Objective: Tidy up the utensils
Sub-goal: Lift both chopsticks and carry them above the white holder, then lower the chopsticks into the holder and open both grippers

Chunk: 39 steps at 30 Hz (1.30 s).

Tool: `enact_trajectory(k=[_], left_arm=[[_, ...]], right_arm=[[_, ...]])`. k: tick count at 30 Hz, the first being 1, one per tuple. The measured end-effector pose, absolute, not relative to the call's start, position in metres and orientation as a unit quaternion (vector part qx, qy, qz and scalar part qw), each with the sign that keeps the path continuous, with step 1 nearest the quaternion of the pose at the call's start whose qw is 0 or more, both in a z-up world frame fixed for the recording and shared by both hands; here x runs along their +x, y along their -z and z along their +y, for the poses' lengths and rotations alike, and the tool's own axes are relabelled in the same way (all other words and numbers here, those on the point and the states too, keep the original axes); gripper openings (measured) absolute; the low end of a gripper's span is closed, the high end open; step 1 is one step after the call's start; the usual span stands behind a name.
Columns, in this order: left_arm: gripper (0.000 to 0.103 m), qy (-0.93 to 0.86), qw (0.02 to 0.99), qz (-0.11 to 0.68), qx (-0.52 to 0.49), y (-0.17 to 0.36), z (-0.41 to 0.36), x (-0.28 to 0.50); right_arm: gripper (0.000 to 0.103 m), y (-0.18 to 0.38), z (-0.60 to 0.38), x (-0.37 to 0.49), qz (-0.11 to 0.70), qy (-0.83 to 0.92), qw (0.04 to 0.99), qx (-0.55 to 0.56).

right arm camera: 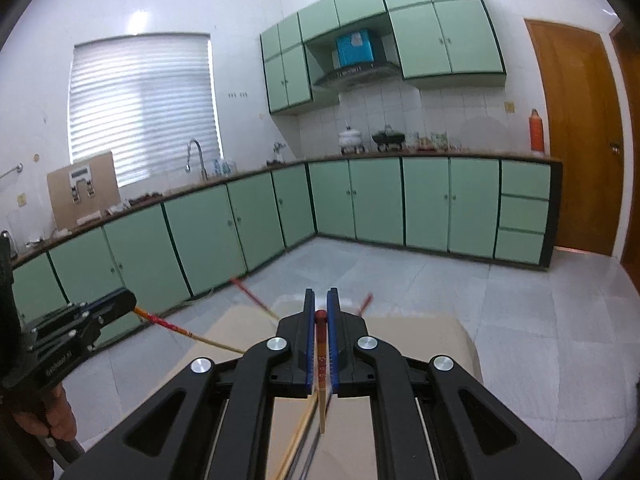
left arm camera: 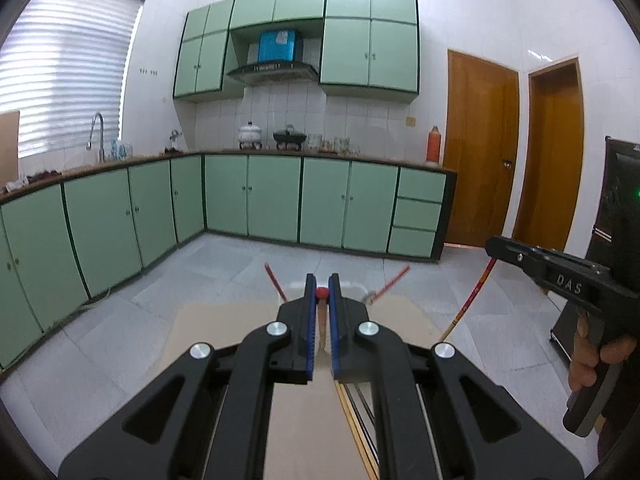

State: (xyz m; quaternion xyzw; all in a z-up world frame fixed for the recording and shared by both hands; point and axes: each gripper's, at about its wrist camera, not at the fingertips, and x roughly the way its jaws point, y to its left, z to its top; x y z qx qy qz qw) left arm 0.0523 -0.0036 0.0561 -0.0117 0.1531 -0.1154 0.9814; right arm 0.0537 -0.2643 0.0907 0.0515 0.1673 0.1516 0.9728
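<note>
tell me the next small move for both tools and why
Probably carry both forward to the white holder at the far end of the table. The left tool and right tool are each shut on a red-tipped chopstick, held above the table. Other chopsticks lean out of that holder, though it's blurred.
</note>
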Motion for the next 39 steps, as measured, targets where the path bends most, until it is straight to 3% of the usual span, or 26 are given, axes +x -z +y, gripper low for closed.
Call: enact_trajectory(k=[7, 13, 33, 35, 36, 39], left_arm=[[0.005, 0.114, 0.987, 0.111, -0.004, -0.089, -0.010, 0.074], [0.005, 0.110, 0.987, 0.119, 0.006, -0.093, -0.018, 0.114], [0.007, 0.109, 0.972, 0.208, 0.012, -0.043, -0.018, 0.208], [0.011, 0.107, 0.970, 0.220, 0.012, -0.036, -0.019, 0.213], [0.019, 0.107, 0.969, 0.224, 0.010, -0.034, -0.018, 0.215], [0.031, 0.106, 0.969, 0.222, -0.003, -0.032, -0.012, 0.212]], right_arm=[[0.006, -0.138, -0.261, 0.082, 0.111, -0.152, 0.981, 0.052], [0.006, -0.157, -0.255, 0.126, 0.088, -0.138, 0.985, 0.048], [0.006, -0.082, -0.239, 0.217, 0.171, -0.143, 0.974, 0.038], [0.009, -0.074, -0.238, 0.221, 0.189, -0.149, 0.970, 0.038], [0.016, -0.070, -0.239, 0.222, 0.197, -0.151, 0.968, 0.040], [0.033, -0.069, -0.246, 0.217, 0.192, -0.144, 0.969, 0.049]])
